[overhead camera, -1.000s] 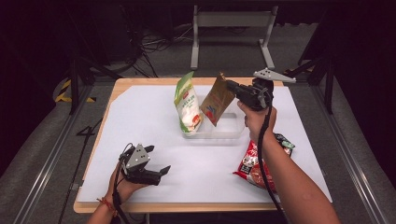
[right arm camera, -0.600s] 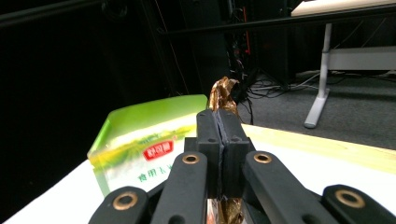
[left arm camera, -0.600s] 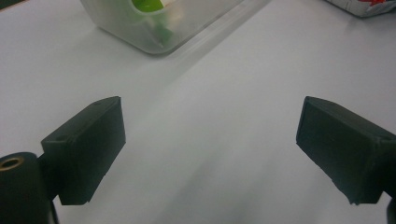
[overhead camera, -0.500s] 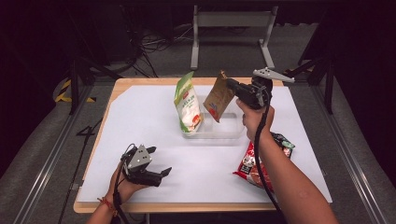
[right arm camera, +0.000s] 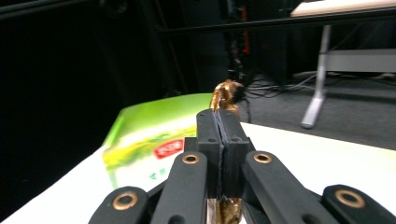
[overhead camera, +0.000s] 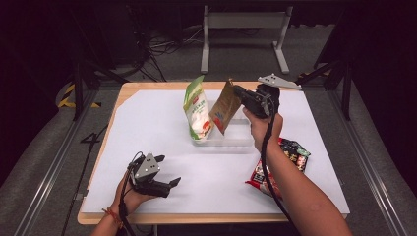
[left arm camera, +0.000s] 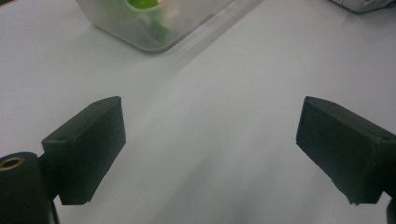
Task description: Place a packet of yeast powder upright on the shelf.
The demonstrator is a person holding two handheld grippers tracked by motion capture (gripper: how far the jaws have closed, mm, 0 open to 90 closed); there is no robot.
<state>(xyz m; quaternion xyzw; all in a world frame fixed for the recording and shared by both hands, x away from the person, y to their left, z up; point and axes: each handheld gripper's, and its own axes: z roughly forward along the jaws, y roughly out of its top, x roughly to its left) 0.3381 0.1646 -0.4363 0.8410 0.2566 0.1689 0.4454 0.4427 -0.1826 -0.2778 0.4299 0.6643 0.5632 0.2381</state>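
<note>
In the high view my right gripper is shut on the top edge of a brown pouch, which hangs tilted above a clear plastic container. A green and white bag stands upright in the container's left end. In the right gripper view the jaws of the right gripper are pressed together on the brown pouch, with the green bag just behind and to the left. My left gripper rests open near the table's front left, holding nothing. The left gripper looks toward the container.
A red and black snack bag lies flat on the white table cover to the right of the container, partly under the person's right forearm. A metal stand is on the floor beyond the table.
The right gripper has carried the brown pouch slightly left and down, closer to the green bag. The left gripper has barely moved.
</note>
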